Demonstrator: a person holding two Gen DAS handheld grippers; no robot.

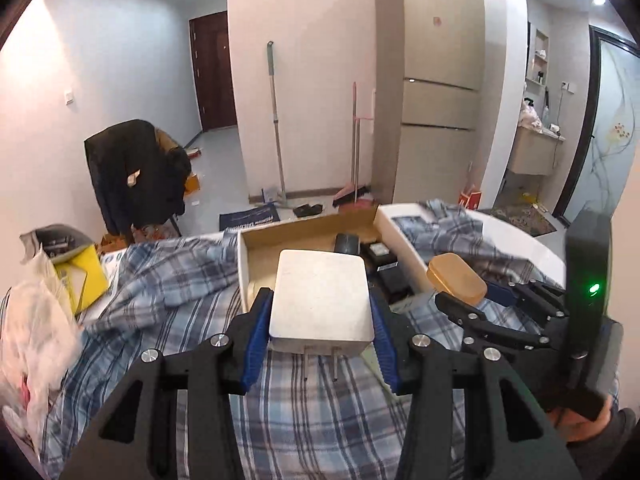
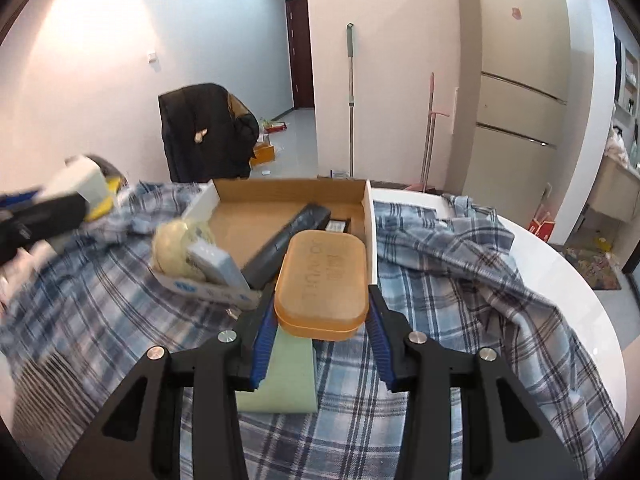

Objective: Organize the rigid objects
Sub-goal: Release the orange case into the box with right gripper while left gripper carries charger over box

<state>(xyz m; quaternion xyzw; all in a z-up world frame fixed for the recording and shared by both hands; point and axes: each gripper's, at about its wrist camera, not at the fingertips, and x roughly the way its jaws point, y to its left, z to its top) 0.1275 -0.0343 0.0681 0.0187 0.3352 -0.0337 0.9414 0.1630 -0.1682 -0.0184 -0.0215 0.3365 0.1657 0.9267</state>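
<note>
White plastic fills the left gripper [image 1: 320,322]: a wall charger [image 1: 322,300] with two metal prongs pointing back toward the hand, clamped across its width between the blue pads [image 1: 256,334], and it hangs above the near edge of the cardboard box [image 1: 256,246]. The flat sides give the pads something square to press on, which I judge is why it is taken that way. The right gripper [image 2: 320,312] is closed on an amber plastic case [image 2: 322,284], lid up, also held by its long sides, just above the near right corner of the box. Both items ride clear of the plaid shirt [image 2: 460,264] that covers the white table [image 2: 568,280] around the box.

Inside the box lie a dark remote [image 2: 288,236] leaning lengthwise and a small black packet [image 2: 336,225] behind it. At the box's near left edge sit a pale blue-grey device [image 2: 218,264] and a yellowish bundle [image 2: 176,246], on a printed white flap. In front of the box, under the right claw, a pale green pad [image 2: 288,376] lies on the shirt.

Each claw seems to be carrying its piece toward the box, so the sorting looks partly done, with the charger and case not yet set down. The bare floor on the box's left side looks the easiest place for the charger
</note>
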